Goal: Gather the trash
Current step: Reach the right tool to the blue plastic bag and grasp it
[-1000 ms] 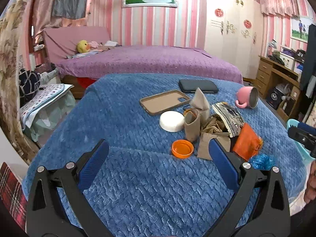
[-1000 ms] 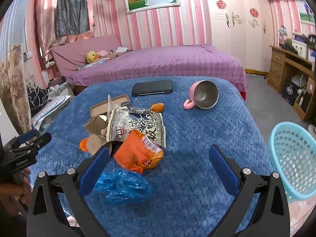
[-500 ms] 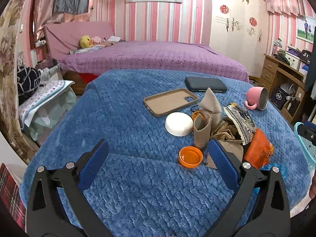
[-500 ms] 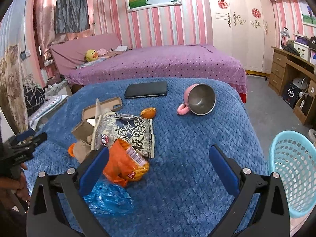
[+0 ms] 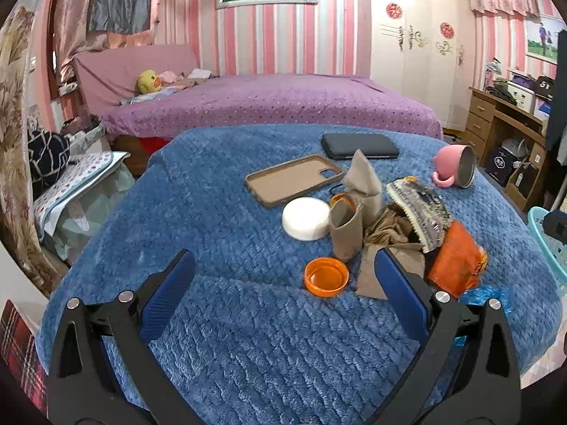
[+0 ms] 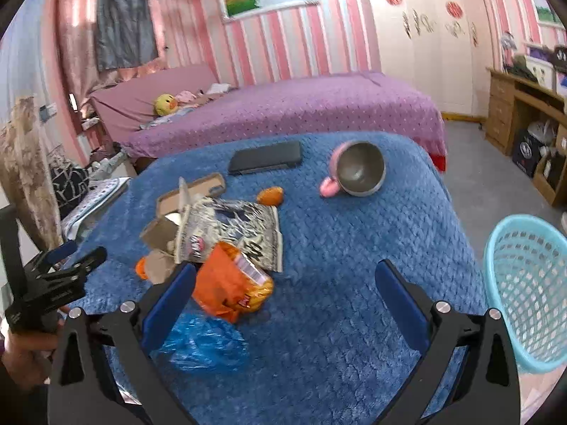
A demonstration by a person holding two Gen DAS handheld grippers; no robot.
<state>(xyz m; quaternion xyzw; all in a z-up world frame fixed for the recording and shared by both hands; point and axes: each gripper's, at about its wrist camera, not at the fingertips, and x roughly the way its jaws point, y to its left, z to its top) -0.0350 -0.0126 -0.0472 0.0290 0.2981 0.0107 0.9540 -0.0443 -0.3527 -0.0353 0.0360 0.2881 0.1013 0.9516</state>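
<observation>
left gripper [image 5: 283,272] | black frame, silver screws | fingers [image 5: 166,297] blue-padded | right gripper [image 6: 283,276] seemingly identical

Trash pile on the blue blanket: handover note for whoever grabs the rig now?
Left gripper: open, holding nothing, over the blanket near the orange cap.
Right gripper: open, holding nothing, by the orange snack bag.
Trash all on the blue blanket: grey printed wrapper, blue plastic bag, brown paper scraps.
Teal basket stands off the blanket's right edge; no trash shows inside.
Done: nothing visibly collected.
Left: every piece. Phone, phone case and pink mug probably stay.
</observation>
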